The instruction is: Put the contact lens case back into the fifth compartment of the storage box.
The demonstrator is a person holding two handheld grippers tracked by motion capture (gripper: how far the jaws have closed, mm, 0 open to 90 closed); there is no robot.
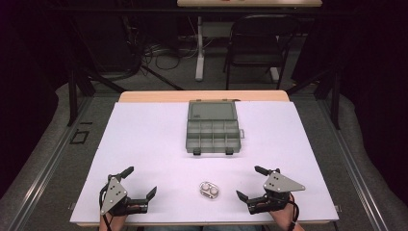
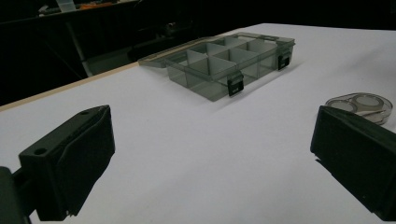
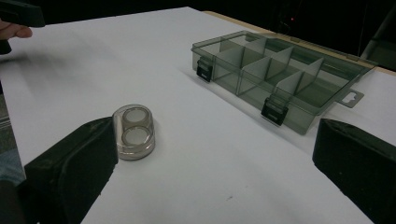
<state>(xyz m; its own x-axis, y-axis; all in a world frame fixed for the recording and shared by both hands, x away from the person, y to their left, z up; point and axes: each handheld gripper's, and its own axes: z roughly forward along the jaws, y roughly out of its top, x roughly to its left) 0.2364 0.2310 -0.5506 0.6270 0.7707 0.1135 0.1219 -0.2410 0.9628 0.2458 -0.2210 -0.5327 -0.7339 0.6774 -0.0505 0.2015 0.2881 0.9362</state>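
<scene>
Both tools sit low at the near edge of the white worktop (image 1: 144, 144). The left hand-held gripper (image 1: 142, 182) is released, its jaws spread wide with nothing between them; the right hand-held gripper (image 1: 251, 182) is likewise released and empty.

Between the two, a little nearer the right hand-held gripper, lies a small clear oval case (image 1: 209, 189) with two round wells. It is apart from both tools. In the right gripper view the case (image 3: 134, 131) lies just ahead of that tool's left jaw, and in the left gripper view it (image 2: 360, 106) sits just beyond that tool's right jaw.

Well ahead of both hand-held grippers stands a grey divided organiser box (image 1: 212, 134), its lid laid flat open behind it, two dark latches on the front wall facing the tools. Its compartments look empty. Bare worktop lies between the box and the case, and on either side of each hand-held gripper out to the side edges. The box's hanging tab (image 3: 350, 99) juts toward the right-hand edge.
</scene>
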